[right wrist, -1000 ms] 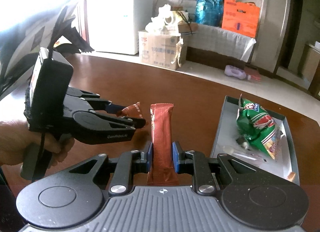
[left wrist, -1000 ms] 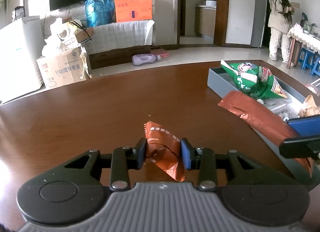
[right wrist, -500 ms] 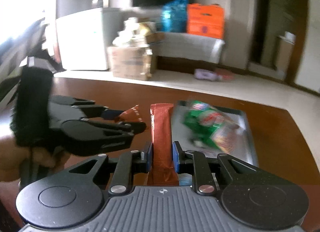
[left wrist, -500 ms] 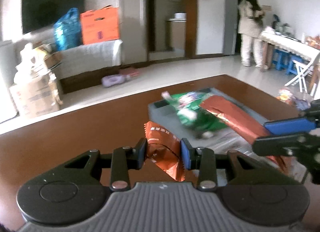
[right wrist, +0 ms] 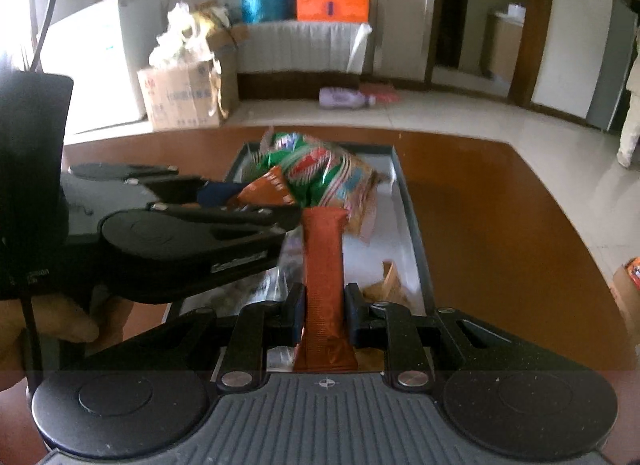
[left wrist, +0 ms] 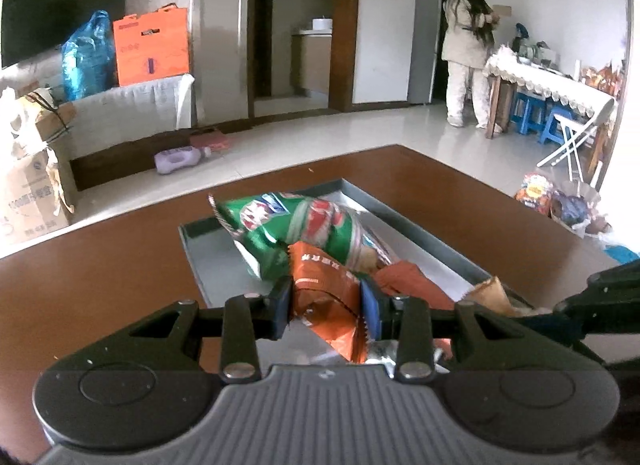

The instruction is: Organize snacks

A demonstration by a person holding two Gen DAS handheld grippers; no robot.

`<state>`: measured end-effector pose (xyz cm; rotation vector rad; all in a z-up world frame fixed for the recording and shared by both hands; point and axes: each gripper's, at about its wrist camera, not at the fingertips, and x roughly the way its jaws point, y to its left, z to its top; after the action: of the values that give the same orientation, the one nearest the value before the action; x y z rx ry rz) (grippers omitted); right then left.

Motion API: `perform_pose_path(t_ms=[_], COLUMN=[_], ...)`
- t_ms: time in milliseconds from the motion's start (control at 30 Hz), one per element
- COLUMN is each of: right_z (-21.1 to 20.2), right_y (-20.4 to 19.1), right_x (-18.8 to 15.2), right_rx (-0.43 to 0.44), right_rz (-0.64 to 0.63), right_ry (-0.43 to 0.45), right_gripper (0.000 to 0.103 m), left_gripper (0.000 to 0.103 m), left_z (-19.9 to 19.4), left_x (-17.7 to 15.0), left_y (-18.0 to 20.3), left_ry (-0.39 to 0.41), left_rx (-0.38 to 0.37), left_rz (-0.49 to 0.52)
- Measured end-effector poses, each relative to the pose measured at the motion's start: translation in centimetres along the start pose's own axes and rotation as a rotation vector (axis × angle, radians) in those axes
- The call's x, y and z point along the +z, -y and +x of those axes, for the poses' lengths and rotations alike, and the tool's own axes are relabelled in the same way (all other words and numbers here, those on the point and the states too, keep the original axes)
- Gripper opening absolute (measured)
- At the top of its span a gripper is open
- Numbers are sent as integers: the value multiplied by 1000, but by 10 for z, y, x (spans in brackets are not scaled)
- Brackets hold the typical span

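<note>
My left gripper (left wrist: 325, 307) is shut on a small orange snack packet (left wrist: 326, 293) and holds it over the near end of the grey tray (left wrist: 404, 221). My right gripper (right wrist: 323, 307) is shut on a long red-brown snack stick (right wrist: 322, 261) over the same tray (right wrist: 412, 217). A green chip bag (left wrist: 296, 233) lies in the tray's far half and also shows in the right wrist view (right wrist: 320, 173). In the right wrist view the left gripper and its orange packet (right wrist: 266, 191) sit to the left, close beside the stick.
The tray sits on a brown wooden table (left wrist: 100, 265). A tan wrapper (right wrist: 386, 287) and clear wrappers lie in the tray's near end. The table's far edge (left wrist: 460, 173) drops to a tiled floor with boxes and a purple bottle (left wrist: 178, 159). A person (left wrist: 468, 53) stands far right.
Both grippers have moved right from over bare table to over the tray, each still holding its snack. The tray and green bag now lie straight ahead.
</note>
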<state>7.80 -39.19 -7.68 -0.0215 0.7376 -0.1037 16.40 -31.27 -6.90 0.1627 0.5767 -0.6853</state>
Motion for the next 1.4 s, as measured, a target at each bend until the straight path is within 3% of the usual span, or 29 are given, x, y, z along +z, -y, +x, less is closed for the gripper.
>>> perform_pose_path(t_ms=[67,133,167,200,267,467,533,633,867,1033,1400], right_z=[-3,-12,-20,-27,-44,-91,-103,-118,-149,-142,-128], right_y=[-4,-6,-10,-11,-10,-8,-12,-16,-33,-44,-55], right_x=[-6,-12,-15,-17,-22,-37,-48,-70,-122,-132,-138], right_rx=[4,-2,-8,-18,-30,-21,-35,-49,-75,-80,-80], right_rz=[-11,-27,-39,-51,-62,-15,-14,26,146,154,116], right_ry=[3,22,43,67,113,212,216,195,182,153,147], right_gripper=[27,38,51,58,61,73,78,80,85,85,89], left_gripper=[48,61,69,71,77,79,86,88,88,88,88], left_z=[0,-2,-6,-11,-23,-72,-97,-126,-180,-196,-177], left_x=[-3,-3,-4,-5,-3,0,-5,-21,-77,-96,-100], left_y=[3,6,7,11,16,35,36,37,37,37,32], left_ry=[9,25,40,59,88,110,114,91,27,31,5], left_rx=[6,11,19,32,49,74,85,106,110,113,135], left_rz=[1,4,10,18,37,104,110,120,10,-23,24])
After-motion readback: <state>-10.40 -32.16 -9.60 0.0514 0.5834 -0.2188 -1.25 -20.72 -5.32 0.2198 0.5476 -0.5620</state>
